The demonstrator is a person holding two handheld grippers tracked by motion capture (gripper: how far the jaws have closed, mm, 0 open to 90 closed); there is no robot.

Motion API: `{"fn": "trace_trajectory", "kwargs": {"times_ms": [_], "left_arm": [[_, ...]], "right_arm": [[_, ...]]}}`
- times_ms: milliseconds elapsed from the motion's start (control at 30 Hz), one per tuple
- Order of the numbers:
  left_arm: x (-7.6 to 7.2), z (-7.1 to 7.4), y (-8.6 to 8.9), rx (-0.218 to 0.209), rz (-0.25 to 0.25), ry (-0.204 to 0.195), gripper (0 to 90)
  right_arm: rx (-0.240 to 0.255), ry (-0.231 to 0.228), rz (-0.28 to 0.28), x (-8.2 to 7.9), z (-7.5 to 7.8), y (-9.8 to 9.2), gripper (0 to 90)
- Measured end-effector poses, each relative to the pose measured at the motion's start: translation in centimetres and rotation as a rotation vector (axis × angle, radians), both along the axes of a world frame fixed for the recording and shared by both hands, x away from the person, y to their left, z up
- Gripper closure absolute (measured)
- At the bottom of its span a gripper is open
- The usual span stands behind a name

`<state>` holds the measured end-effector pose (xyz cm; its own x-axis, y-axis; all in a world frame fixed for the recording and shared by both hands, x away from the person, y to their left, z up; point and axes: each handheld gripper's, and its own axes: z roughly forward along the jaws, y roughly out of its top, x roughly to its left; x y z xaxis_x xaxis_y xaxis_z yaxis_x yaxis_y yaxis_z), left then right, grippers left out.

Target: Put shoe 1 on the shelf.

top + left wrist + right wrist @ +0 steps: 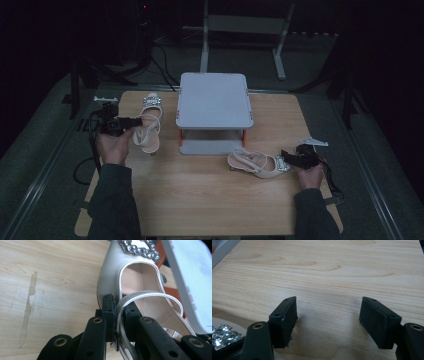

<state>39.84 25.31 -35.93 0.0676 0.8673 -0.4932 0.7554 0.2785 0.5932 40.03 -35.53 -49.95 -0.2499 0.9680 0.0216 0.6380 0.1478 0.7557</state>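
Observation:
Two white slingback shoes with jewelled toe buckles lie on the wooden table [210, 195]. The left shoe [149, 127] lies beside the stand with its toe pointing away. My left gripper [136, 121] is shut on its heel strap [125, 302], and the shoe [140, 285] with its buckle [140, 247] runs ahead of the jaws. The right shoe [255, 164] lies on its side in front of the stand, toe towards my right gripper [289, 157]. That gripper [328, 320] stands open over bare wood, with the buckle crystals [222, 336] just beside its left jaw.
A grey two-tier stand [214, 100] with orange posts occupies the table's middle rear; its edge [190, 277] is close to the left shoe. Cables trail from both grippers. The floor around is dark, with frame legs [280, 45] behind the table.

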Motion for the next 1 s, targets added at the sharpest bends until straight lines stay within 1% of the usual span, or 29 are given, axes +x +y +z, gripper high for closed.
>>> {"fn": "trace_trajectory", "kwargs": {"times_ms": [100, 167, 333, 433, 567, 733, 1000], "left_arm": [[0.3, 0.7, 0.0, -0.008, 0.007, -0.002, 83.1], [0.5, 1.1, 0.0, -0.014, 0.001, -0.006, 83.1], [1.1, 2.4, -0.2, -0.008, 0.002, -0.013, 83.1], [1.5, 3.3, -0.3, -0.014, 0.006, -0.020, 83.1], [2.1, 4.4, -0.7, -0.021, -0.004, -0.028, 83.1], [2.8, 5.7, -1.5, -0.031, -0.009, -0.040, 83.1], [3.9, 7.7, -3.1, -0.027, -0.023, -0.051, 83.0]], "right_arm": [[0.002, 0.001, -0.001, 0.0, 0.0, 0.0, 30.2], [0.002, 0.001, -0.001, 0.0, 0.0, 0.0, 30.2], [0.002, 0.001, -0.001, 0.0, 0.0, 0.0, 30.2], [0.003, 0.001, -0.001, 0.0, 0.0, 0.0, 30.2], [0.003, 0.001, -0.001, 0.0, 0.0, 0.0, 30.2], [0.005, 0.001, -0.001, 0.0, 0.0, 0.0, 30.1], [0.007, 0.000, -0.001, 0.0, 0.0, 0.0, 30.1]]}}
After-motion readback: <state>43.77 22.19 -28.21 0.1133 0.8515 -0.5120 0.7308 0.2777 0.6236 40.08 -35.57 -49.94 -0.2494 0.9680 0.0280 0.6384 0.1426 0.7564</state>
